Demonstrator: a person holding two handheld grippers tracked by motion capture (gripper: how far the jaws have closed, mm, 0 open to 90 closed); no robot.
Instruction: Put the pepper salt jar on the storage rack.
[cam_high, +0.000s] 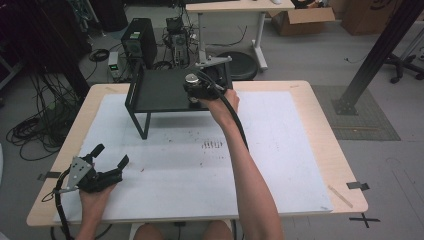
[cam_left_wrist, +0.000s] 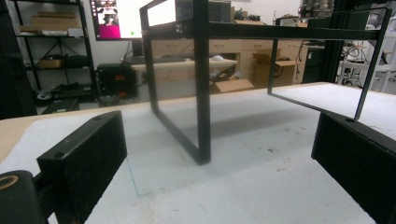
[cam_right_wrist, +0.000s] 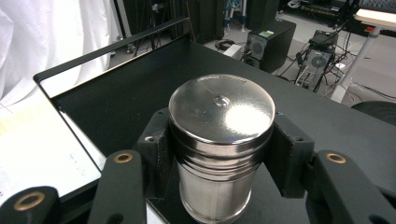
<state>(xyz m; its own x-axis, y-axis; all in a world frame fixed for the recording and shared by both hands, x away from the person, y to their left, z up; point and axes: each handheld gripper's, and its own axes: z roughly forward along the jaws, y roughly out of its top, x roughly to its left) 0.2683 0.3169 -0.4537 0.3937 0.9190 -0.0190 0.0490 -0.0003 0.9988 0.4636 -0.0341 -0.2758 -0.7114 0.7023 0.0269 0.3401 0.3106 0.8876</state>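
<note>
Right tool (cam_right_wrist: 219, 154) clamped on steel canister (cam_right_wrist: 220, 140) near black shelf (cam_high: 160, 90) front edge (polished, slippery): could slip, topple off. Left tool (cam_high: 111, 156) wide, empty, beside shelf.

A mat (cam_high: 280, 165) covers most of the tabletop (cam_high: 325, 125) in front of me. On the far part of the mat, left of centre, stands a raised shelf (cam_high: 160, 92) on legs. My right hand-held gripper (cam_high: 196, 90) is over the shelf's right near corner, its jaws on either side of a canister (cam_right_wrist: 221, 140) that stands upright on the shelf top. My left hand-held gripper (cam_high: 111, 156) is at the near left corner of the tabletop, low over the mat, its jaws spread wide and aimed at the shelf's legs, well apart from them. Beyond the tabletop's far edge, a computer tower (cam_high: 138, 41) sits on the floor, with another desk (cam_high: 235, 10) farther right.
</note>
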